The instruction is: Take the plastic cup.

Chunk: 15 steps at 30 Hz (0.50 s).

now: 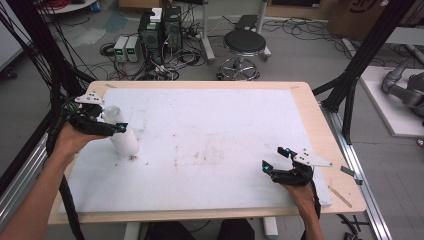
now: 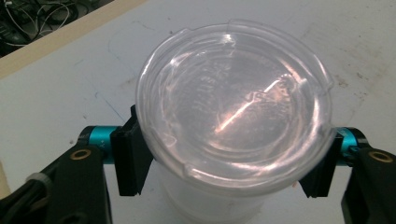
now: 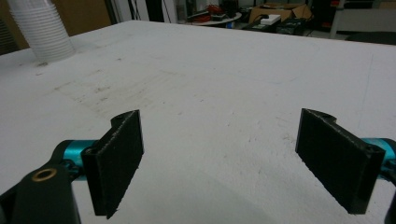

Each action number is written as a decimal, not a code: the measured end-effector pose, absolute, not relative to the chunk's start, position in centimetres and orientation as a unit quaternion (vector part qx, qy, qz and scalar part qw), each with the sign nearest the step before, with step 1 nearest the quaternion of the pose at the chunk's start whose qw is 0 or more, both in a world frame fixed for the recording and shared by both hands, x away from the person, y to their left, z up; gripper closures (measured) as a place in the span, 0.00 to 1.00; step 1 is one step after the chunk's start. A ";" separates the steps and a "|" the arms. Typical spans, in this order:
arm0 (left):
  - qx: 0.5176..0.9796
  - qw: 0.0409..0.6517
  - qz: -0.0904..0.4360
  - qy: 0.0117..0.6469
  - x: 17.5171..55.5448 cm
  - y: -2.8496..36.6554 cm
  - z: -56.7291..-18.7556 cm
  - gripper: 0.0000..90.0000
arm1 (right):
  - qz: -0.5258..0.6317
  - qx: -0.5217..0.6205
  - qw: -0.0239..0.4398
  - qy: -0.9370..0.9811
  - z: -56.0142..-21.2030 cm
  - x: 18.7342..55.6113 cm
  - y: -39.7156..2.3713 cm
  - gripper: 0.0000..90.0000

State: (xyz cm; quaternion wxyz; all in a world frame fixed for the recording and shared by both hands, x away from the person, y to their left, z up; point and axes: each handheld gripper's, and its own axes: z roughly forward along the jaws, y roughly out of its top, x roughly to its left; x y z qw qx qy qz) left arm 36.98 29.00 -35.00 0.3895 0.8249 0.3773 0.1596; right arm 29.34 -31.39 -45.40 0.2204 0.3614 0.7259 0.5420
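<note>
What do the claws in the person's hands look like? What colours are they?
Each claw, the left claw and the right claw, is mostly black, with two flat black pads on shiny turquoise metal holders. Small brass-coloured rings sit in the black arms. A pale grey three-cornered plate rides on top, and a black cable trails behind. The forearms wear no sleeves.

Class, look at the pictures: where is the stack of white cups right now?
In the high view, the stack of white cups stands near the white board's left edge, between the left gripper's fingers.

My left gripper (image 1: pixel 111 121) and right gripper (image 1: pixel 276 159) are black, with teal collars, brass screws, grey three-cornered plates and black cables.
</note>
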 end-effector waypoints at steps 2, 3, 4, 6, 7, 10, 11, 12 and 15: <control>0.824 0.389 0.160 0.378 37.0 29.0 -35.0 0.37 | 0.542 0.362 0.220 0.726 -45.4 29.3 -31.4 0.17; 0.824 0.390 0.159 0.379 36.9 29.0 -35.0 0.37 | 0.541 0.362 0.219 0.727 -45.4 29.3 -31.4 0.17; 0.824 0.390 0.159 0.379 36.9 29.0 -35.0 0.37 | 0.541 0.361 0.220 0.727 -45.4 29.3 -31.4 0.17; 0.825 0.389 0.160 0.378 36.9 29.0 -35.0 0.37 | 0.542 0.362 0.220 0.726 -45.4 29.3 -31.4 0.17; 0.825 0.389 0.161 0.377 36.9 29.0 -35.0 0.37 | 0.541 0.362 0.220 0.726 -45.4 29.3 -31.4 0.17; 0.824 0.390 0.161 0.378 36.8 29.0 -34.9 0.37 | 0.541 0.363 0.219 0.726 -45.4 29.3 -31.3 0.17; 0.824 0.390 0.162 0.378 36.8 29.0 -34.9 0.37 | 0.541 0.362 0.220 0.726 -45.4 29.3 -31.4 0.17; 0.824 0.390 0.162 0.378 36.8 29.0 -34.9 0.37 | 0.542 0.363 0.219 0.726 -45.4 29.3 -31.3 0.17; 0.823 0.392 0.161 0.379 36.7 29.1 -34.7 0.37 | 0.541 0.362 0.220 0.726 -45.4 29.3 -31.4 0.17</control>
